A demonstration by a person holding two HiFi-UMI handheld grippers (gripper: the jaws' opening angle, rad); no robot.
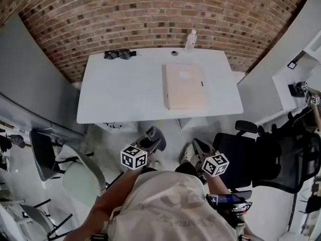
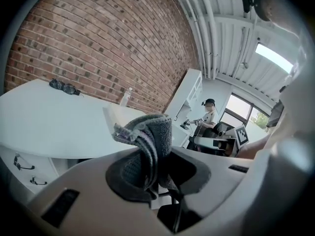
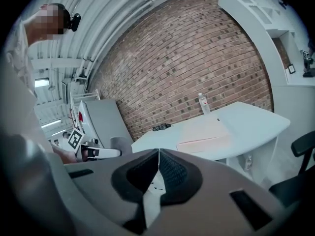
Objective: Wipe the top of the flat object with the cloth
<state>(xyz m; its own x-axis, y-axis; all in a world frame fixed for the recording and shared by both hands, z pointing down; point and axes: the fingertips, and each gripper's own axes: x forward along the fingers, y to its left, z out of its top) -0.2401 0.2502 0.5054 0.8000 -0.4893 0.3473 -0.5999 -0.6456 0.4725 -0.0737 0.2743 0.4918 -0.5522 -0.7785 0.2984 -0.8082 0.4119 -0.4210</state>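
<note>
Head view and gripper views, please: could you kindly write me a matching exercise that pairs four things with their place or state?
Things:
1. cloth
2. flat object
3. bottle
4. right gripper

Places or states:
A. shut, nothing between the jaws
B. at the far edge of the table, by the brick wall
C. clamped in the left gripper
D. lying on the table's right half

Pairs: 1-C, 2-D, 3-B, 4-A

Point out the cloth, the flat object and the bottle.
cloth (image 2: 152, 141), left gripper view, its folded middle
flat object (image 1: 184, 87), head view, centre of its top
bottle (image 1: 190, 41), head view, its body
</note>
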